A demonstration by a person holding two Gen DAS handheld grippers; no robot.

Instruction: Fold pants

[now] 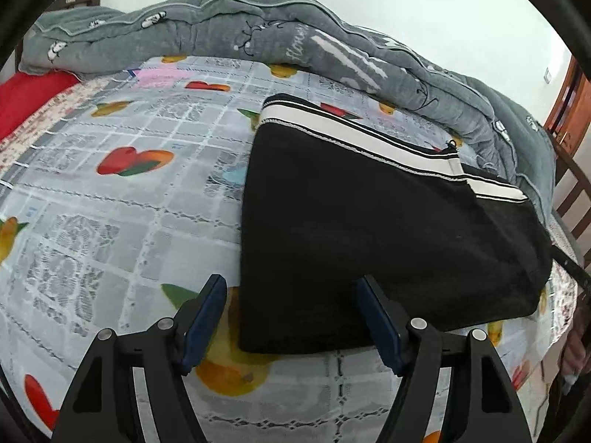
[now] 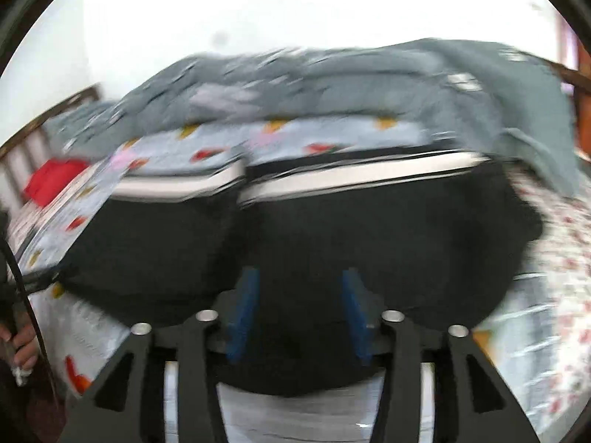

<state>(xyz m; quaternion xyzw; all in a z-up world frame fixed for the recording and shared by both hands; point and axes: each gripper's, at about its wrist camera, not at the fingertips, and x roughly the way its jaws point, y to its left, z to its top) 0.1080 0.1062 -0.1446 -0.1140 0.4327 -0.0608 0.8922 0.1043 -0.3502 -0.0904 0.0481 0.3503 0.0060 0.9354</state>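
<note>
A bed fills both views, covered with a grey checked bedsheet printed with hearts and fruit. A bunched grey quilt runs along its far side from 10 to 2 o'clock, and a red cloth lies at the 9 o'clock edge.

The black pants lie flat on the sheet toward 3 o'clock of the left wrist view, already doubled into a compact wedge. A white stripe edged in black runs along the far side, and a small zip pull shows near the stripe's break.

The left gripper hovers at 6 o'clock with its jaws spread wide and nothing between them. Its blue pads straddle the near left corner of the fabric, one over bare sheet, the other over the cloth.

The right gripper is seen through heavy motion blur. Its blue pads look parted over the dark near edge of the pants, gripping nothing as far as the blur allows.

By my reading, one fold is done and the hands are lining up for the next. That calls for both claws to pinch the near edge cleanly, catching every layer, then carry it across together so the stripe sides stay aligned.
</note>
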